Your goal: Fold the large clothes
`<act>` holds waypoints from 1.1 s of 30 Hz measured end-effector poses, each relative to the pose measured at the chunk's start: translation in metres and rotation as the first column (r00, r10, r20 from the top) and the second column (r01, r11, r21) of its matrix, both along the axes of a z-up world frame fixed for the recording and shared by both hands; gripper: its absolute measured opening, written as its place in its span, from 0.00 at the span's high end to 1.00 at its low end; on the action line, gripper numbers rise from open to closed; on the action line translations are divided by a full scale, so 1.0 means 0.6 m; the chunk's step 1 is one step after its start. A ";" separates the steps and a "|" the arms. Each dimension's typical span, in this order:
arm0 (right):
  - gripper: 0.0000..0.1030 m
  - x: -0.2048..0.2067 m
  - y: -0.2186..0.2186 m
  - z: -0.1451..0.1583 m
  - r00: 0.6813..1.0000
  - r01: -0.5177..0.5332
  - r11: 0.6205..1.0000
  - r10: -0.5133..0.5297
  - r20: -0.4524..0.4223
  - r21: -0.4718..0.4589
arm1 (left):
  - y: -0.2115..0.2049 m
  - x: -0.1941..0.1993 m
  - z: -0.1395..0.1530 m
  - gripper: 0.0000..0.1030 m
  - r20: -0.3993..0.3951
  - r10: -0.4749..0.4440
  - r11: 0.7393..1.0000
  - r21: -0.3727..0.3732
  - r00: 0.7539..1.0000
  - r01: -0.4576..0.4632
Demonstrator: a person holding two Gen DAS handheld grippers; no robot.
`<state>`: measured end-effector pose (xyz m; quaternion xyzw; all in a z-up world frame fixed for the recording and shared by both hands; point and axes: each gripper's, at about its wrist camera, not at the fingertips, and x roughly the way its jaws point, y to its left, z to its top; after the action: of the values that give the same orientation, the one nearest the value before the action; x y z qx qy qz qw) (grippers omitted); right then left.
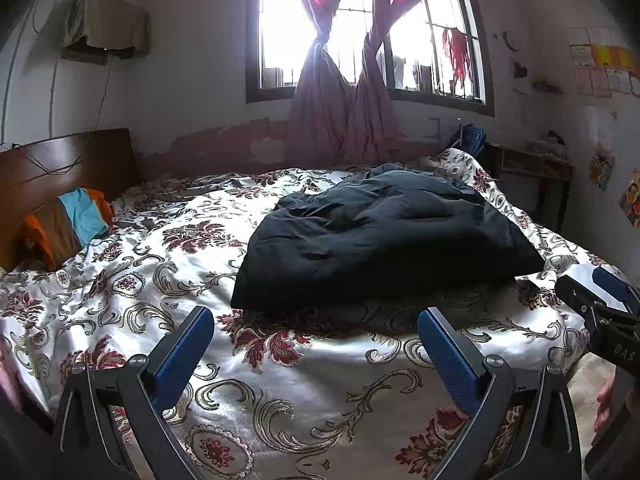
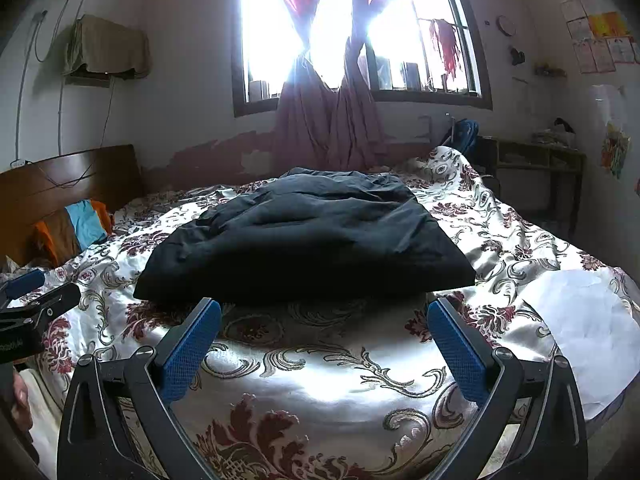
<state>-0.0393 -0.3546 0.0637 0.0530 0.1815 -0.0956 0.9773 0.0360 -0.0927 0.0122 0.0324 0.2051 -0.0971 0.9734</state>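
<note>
A large dark padded garment (image 1: 380,236) lies folded into a rough rectangle on the floral bedspread (image 1: 168,280). In the right wrist view the same dark garment (image 2: 308,240) sits straight ahead, its near edge just beyond the fingertips. My left gripper (image 1: 316,316) is open, hovering over the bedspread short of the garment's near left corner, holding nothing. My right gripper (image 2: 324,308) is open too, with nothing between its blue pads. Each gripper shows at the edge of the other's view: the right gripper (image 1: 600,304) and the left gripper (image 2: 36,300).
A wooden headboard (image 1: 60,172) and a striped orange, brown and blue pillow (image 1: 68,224) lie at the left. A white sheet (image 2: 588,320) covers the bed's right corner. Pink curtains (image 1: 344,112) hang at the window behind. A small wooden table (image 2: 540,160) stands at the right wall.
</note>
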 end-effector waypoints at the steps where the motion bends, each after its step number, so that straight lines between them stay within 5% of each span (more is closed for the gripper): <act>1: 0.01 0.000 0.000 0.000 1.000 0.000 1.000 0.000 0.000 0.000 | 0.000 0.000 0.000 0.00 0.000 0.001 1.000 0.000 1.000 -0.001; 33: 0.01 -0.003 0.003 0.000 1.000 0.003 1.000 -0.003 -0.003 0.005 | -0.001 -0.002 -0.001 0.00 0.002 0.000 1.000 0.002 1.000 0.000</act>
<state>-0.0412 -0.3526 0.0635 0.0555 0.1831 -0.0966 0.9768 0.0351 -0.0932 0.0115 0.0335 0.2044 -0.0970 0.9735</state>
